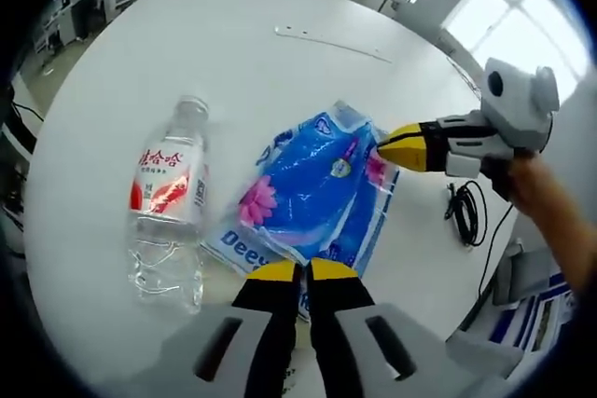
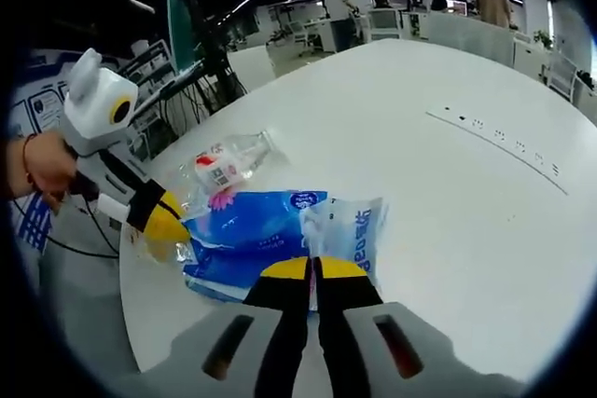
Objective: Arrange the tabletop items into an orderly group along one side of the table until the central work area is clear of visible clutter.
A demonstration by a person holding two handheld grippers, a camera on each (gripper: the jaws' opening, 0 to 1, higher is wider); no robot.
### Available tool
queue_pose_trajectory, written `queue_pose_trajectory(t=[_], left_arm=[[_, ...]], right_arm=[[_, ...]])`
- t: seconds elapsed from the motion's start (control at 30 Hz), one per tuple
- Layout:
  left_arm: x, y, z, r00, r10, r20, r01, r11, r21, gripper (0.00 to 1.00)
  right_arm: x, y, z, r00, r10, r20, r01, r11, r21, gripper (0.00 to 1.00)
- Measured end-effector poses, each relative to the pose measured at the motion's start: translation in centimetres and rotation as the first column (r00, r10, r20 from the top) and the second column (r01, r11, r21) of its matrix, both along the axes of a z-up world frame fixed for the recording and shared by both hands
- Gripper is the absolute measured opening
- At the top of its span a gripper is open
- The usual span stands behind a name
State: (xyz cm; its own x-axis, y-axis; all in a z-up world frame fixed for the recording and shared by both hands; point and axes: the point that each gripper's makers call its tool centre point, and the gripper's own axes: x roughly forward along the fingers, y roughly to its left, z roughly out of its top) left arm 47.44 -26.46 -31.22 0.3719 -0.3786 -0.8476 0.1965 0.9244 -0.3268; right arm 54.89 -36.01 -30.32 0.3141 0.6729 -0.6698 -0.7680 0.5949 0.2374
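Note:
A blue plastic packet (image 1: 312, 193) (image 2: 252, 240) printed with a pink flower lies on the white round table (image 1: 252, 62) (image 2: 448, 230). My left gripper (image 1: 303, 272) is shut on the packet's near edge; in the right gripper view it (image 2: 168, 226) comes in from the left at the packet's end. My right gripper (image 2: 312, 269) is shut on the opposite edge, where a clear flap rises; in the left gripper view it (image 1: 392, 146) pinches the far corner. A clear water bottle (image 1: 168, 202) (image 2: 224, 165) with a red and white label lies on its side right beside the packet.
A long white strip (image 1: 331, 44) (image 2: 494, 132) lies flat further across the table. A black cable (image 1: 465, 212) hangs off the table's edge near the hand (image 1: 536, 184) holding the right gripper. Office desks and chairs stand beyond the table.

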Motion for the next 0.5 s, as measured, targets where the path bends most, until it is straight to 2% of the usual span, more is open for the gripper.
queue_pose_trajectory(t=[0.5], left_arm=[[0.0, -0.6, 2.0, 0.999, -0.002, 0.042, 0.004, 0.999, -0.033, 0.00]], right_arm=[[-0.4, -0.9, 2.7, 0.999, -0.022, 0.040, 0.021, 1.000, 0.022, 0.00]])
